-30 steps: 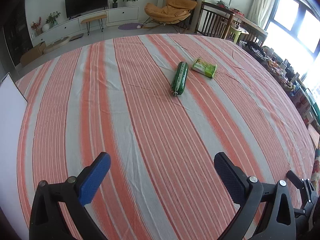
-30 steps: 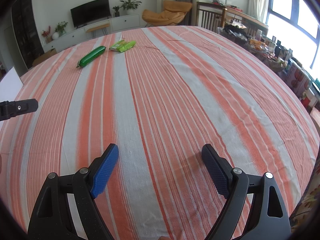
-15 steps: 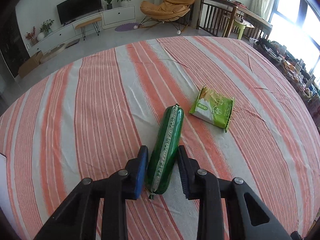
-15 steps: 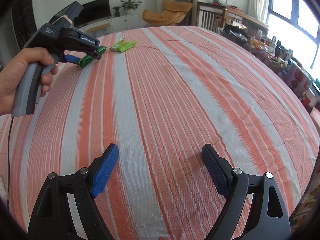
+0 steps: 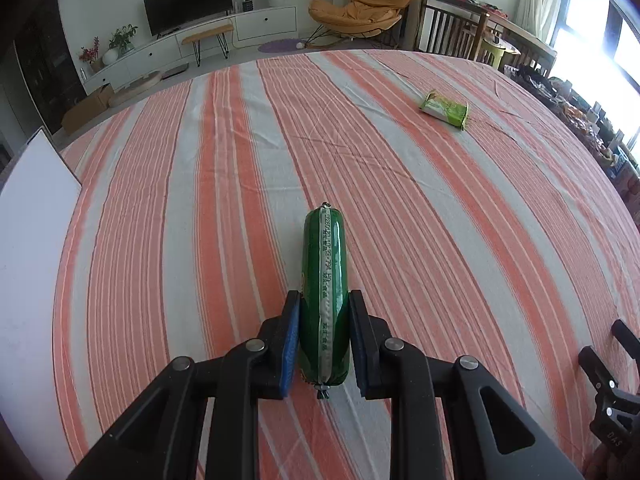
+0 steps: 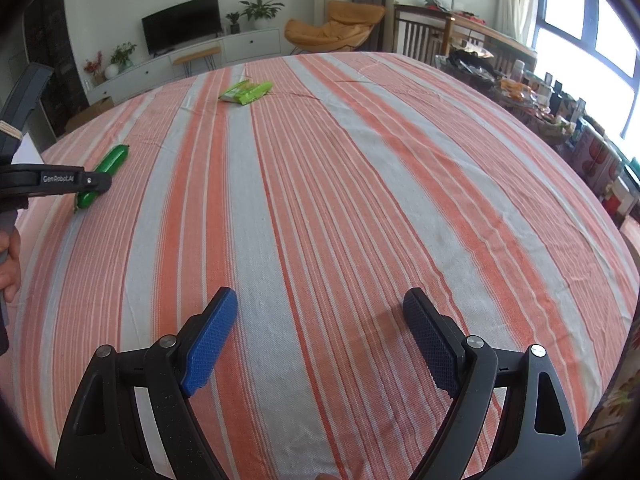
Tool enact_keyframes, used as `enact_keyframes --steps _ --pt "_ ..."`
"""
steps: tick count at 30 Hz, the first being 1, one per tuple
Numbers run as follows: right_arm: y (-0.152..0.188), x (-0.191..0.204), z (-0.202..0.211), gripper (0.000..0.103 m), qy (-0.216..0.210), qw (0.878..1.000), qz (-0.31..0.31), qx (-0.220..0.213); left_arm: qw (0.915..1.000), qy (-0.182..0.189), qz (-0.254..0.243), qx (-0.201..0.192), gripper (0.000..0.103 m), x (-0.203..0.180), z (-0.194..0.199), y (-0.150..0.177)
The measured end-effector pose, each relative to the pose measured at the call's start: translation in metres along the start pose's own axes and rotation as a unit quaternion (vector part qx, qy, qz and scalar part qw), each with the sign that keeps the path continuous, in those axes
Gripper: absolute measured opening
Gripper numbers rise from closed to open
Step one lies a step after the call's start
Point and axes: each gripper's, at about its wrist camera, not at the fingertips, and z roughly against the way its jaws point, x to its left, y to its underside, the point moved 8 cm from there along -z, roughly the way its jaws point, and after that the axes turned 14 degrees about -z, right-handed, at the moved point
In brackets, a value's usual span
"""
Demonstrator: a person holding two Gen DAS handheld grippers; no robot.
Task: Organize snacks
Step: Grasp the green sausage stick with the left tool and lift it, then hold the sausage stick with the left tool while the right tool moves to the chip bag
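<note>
The sausage [image 5: 323,292], lying beside the packet [image 5: 445,109] half a second ago, is now clamped in the left gripper [image 5: 324,312], well apart from it; right gripper [image 6: 320,340] waits wide over the cloth [image 5: 440,240]: relocation underway

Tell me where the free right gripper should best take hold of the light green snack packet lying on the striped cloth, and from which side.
The light green snack packet lies flat on the striped tablecloth, clear of other things. Probably best: bring the open right gripper down from above and close across its narrower width near the middle, since a flat pouch offers little edge from the side. The left gripper already grips the green sausage.
</note>
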Motion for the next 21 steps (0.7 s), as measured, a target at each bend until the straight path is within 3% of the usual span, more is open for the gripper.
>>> enact_keyframes --steps 7,13,15,17,21 --pt "0.000 0.000 0.000 0.088 0.000 1.000 0.000 0.000 0.9998 -0.012 0.018 -0.002 0.023 0.014 0.048 0.087" --pt "0.000 0.000 0.000 0.088 0.000 1.000 0.000 0.000 0.9994 -0.020 0.016 -0.023 0.023 0.012 0.055 0.098" --pt "0.000 0.000 0.000 0.088 0.000 1.000 0.000 0.000 0.9990 -0.026 0.011 -0.036 0.031 0.011 0.053 0.096" --pt "0.000 0.000 0.000 0.088 0.000 1.000 0.000 0.000 0.9981 -0.041 0.010 -0.044 0.057 0.013 0.051 0.095" --pt "0.000 0.000 0.000 0.088 0.000 1.000 0.000 0.000 0.9968 -0.049 0.042 -0.048 0.079 0.024 0.048 0.099"
